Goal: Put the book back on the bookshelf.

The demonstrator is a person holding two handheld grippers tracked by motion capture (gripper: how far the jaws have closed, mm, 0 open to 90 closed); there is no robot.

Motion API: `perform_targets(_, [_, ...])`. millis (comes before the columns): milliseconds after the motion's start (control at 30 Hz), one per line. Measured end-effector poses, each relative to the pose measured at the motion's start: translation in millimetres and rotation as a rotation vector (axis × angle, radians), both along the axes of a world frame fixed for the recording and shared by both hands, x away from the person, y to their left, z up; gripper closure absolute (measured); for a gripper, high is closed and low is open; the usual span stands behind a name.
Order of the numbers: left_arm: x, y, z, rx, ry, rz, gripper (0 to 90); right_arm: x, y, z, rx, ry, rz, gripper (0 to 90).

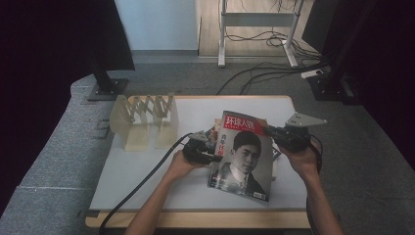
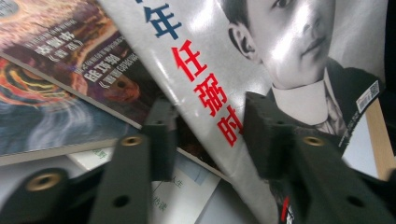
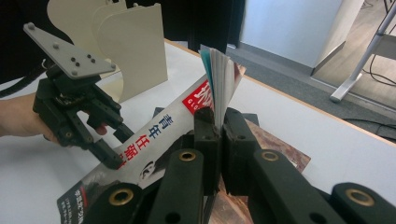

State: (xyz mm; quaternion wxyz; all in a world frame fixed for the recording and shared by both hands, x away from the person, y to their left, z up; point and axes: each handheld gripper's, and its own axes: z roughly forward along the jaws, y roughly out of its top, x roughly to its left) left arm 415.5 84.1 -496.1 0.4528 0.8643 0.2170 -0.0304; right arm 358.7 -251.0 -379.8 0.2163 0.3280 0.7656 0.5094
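Observation:
A magazine (image 1: 242, 156) with a man's portrait and red lettering on its cover is held tilted above the table. My right gripper (image 1: 268, 131) is shut on its upper right corner; in the right gripper view the jaws (image 3: 218, 126) pinch the pages, which fan out above them. My left gripper (image 1: 215, 155) is at the magazine's left edge. In the left gripper view that edge (image 2: 210, 84) runs between the two jaws of my left gripper (image 2: 208, 126), which stand apart, open. The right gripper view also has my left gripper (image 3: 114, 144) beside the cover (image 3: 168, 126).
More magazines (image 1: 214, 133) (image 2: 56, 70) and a white sheet (image 2: 187, 186) lie under the held one. A beige folding file rack (image 1: 144, 122) (image 3: 135, 46) stands at the back left of the white table (image 1: 147, 181). Cables trail off the front edge.

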Motion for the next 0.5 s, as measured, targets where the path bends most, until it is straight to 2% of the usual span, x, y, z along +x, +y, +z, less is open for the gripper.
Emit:
perform_targets(200, [-7.0, 3.7, 10.5, -0.017, -0.038, -0.018, 73.3, -2.4, -1.2, 2.4, 0.006, -0.004, -0.003, 83.7])
perform_targets(333, [-13.7, 5.1, 17.1, -0.010, -0.068, -0.022, 75.7, -3.7, -4.1, 3.8, 0.006, -0.010, -0.006, 83.6])
perform_targets(500, [-21.2, 11.8, 22.1, -0.044, -0.091, -0.023, 78.7, -7.8, -7.5, 6.7, 0.018, -0.020, -0.009, 83.4])
